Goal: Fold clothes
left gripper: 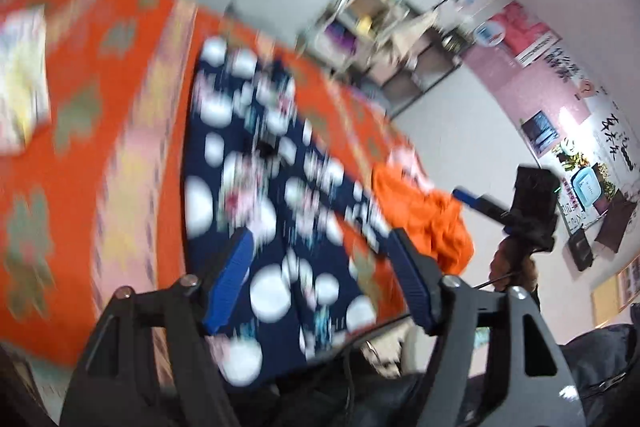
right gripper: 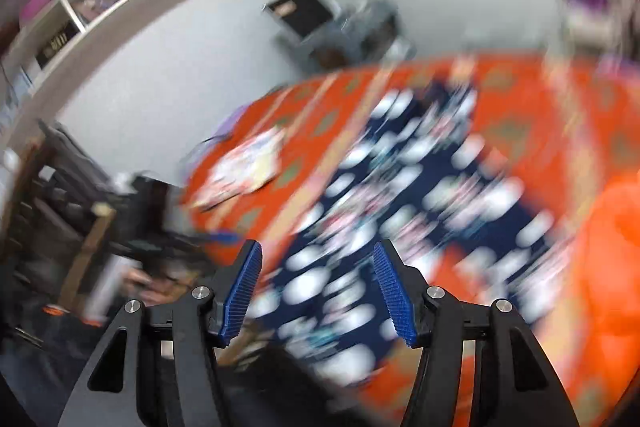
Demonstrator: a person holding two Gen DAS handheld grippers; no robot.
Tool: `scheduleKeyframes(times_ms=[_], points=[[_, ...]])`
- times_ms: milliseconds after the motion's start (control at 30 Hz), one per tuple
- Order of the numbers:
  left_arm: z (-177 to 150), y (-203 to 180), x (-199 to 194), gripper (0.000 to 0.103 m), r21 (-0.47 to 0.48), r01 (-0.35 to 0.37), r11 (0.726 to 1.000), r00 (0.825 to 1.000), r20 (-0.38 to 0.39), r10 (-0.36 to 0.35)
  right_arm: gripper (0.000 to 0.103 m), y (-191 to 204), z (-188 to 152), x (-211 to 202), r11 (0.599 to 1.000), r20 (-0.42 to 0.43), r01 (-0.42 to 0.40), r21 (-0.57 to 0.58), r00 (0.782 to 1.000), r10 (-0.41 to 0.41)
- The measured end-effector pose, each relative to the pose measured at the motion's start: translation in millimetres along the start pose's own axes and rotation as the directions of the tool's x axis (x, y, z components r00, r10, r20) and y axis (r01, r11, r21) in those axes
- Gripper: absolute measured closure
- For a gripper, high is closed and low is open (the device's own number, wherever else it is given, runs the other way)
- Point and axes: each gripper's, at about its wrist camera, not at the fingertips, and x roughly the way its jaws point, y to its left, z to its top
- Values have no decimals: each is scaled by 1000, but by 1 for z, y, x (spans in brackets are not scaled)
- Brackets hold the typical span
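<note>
Left gripper of mine hangs above the near edge of the navy garment, jaws spread wide with nothing between them. I judge I hold it there, off the cloth, to line up on the hem before taking a grip. That navy piece with white dots lies flat on the orange patterned cover, which I take to be why it was spread: a flat piece folds cleanly. To the garment's right lies a crumpled orange garment, bunched and unfolded, probably waiting its turn. To the garment's left, well apart, a pale folded piece rests on the cover, likely already done. Beyond the orange heap my other tool shows as a dark shape in the air. Much of this view is smeared.

From the other wrist, my right gripper also stands wide and empty, over the navy garment's near edge. The pale piece lies left of the garment, the orange one on its right. Blur hides the garment's outline, so which end faces me I cannot tell
</note>
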Motion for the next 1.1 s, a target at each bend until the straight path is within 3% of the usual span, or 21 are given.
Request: scheduleKeyframes(times_ms=[67, 167, 267, 333, 433, 533, 600, 667, 733, 833, 967, 1100], points=[[41, -2, 13, 25, 20, -6, 1000, 999, 37, 5, 43, -29, 15, -5, 996, 13, 68, 49, 998, -69], [102, 10, 61, 25, 14, -16, 1000, 1000, 13, 16, 43, -84, 3, 8, 969, -28, 80, 234, 997, -75], [148, 36, 143, 26, -42, -86, 995, 991, -102, 81, 43, -108, -13, 16, 948, -69, 142, 283, 989, -127], [169, 60, 202, 28, -82, -139, 987, 976, -179, 123, 43, -120, -20, 19, 940, -87, 168, 296, 985, -149], [182, 95, 262, 30, -133, -198, 971, 959, -232, 164, 43, -134, -30, 26, 933, -125, 212, 292, 975, -182], [183, 128, 292, 31, -227, -210, 951, 956, -251, 151, 43, -144, -38, 36, 932, -172, 243, 270, 964, -201], [180, 146, 298, 31, -278, -218, 936, 961, -230, 155, 43, -154, -41, 41, 928, -192, 260, 265, 958, -213], [177, 155, 297, 41, -302, -258, 918, 958, -202, 203, 43, -162, -40, 42, 919, -194, 279, 279, 953, -231], [174, 153, 291, 47, -292, -289, 912, 953, -174, 246, 43, -169, -41, 34, 907, -176, 279, 315, 956, -233], [173, 144, 282, 47, -261, -326, 909, 944, -143, 297, 43, -181, -46, 20, 886, -150, 263, 383, 964, -221], [168, 127, 258, 46, -259, -244, 935, 969, -91, 228, 43, -190, -53, 21, 870, -154, 223, 441, 973, -171], [157, 110, 228, 45, -244, -201, 949, 979, -77, 188, 43, -205, -58, 46, 832, -167, 177, 526, 981, -103]])
